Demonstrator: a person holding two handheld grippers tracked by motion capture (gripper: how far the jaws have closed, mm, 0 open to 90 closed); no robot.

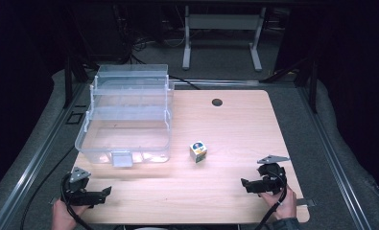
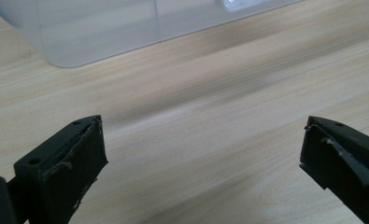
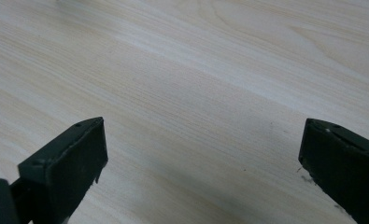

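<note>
A clear plastic storage box (image 1: 124, 117) with its lid raised stands on the left half of the wooden table (image 1: 235, 124). A small printed cube (image 1: 198, 151) sits alone near the table's middle, to the right of the box. My left gripper (image 1: 105, 193) rests low at the front left corner, held by a hand, jaws wide open over bare wood. In the left gripper view (image 2: 203, 149) the box's clear wall (image 2: 102, 32) lies ahead. My right gripper (image 1: 244, 183) sits at the front right, open and empty, with only wood grain between its jaws (image 3: 203, 149).
A round cable hole (image 1: 217, 102) is in the table near its far edge. Grey padded floor and metal rails run along both sides. A white frame stands (image 1: 223, 36) behind the table. Bare wood lies between the cube and both grippers.
</note>
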